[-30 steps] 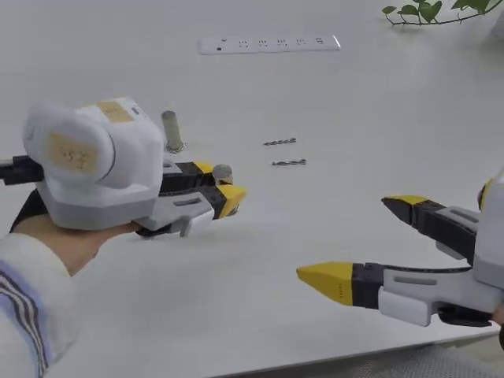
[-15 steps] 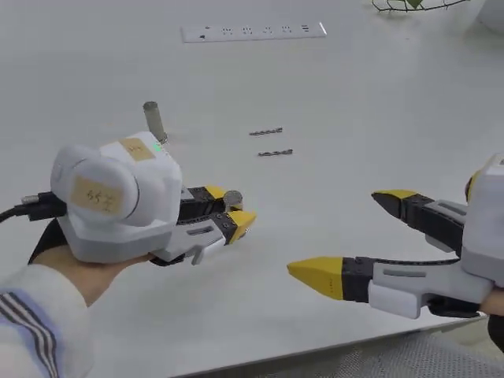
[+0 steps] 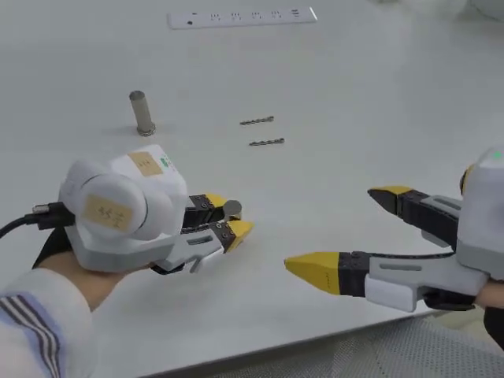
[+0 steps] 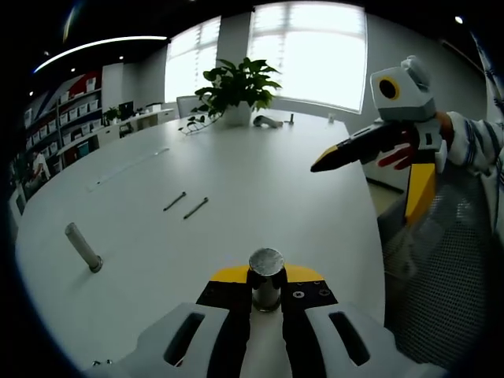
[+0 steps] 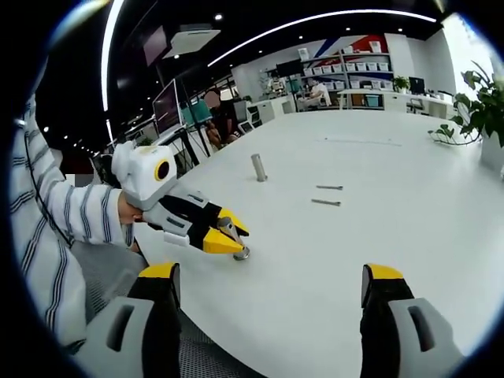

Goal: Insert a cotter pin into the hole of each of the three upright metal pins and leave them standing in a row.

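Note:
My left gripper (image 3: 228,214) is shut on a short metal pin (image 3: 231,209), held upright by its shaft between the yellow tips (image 4: 266,277). In the right gripper view its base (image 5: 242,252) is at the tabletop. A second metal pin (image 3: 142,113) stands upright and alone at the far left. Two cotter pins (image 3: 257,121) (image 3: 267,142) lie side by side on the table beyond the left gripper. At the near right, my right gripper (image 3: 340,228) stands wide open with nothing between its jaws (image 5: 272,276).
A white power strip (image 3: 240,16) lies along the far side of the white table (image 3: 378,94). The table's front edge runs just under the right gripper. A potted plant (image 4: 236,87) stands at the far end in the left gripper view.
The left gripper has carried its metal pin nearer to me and rightward, away from the standing pin. The right gripper has stayed open and about in place. The head camera tilted.

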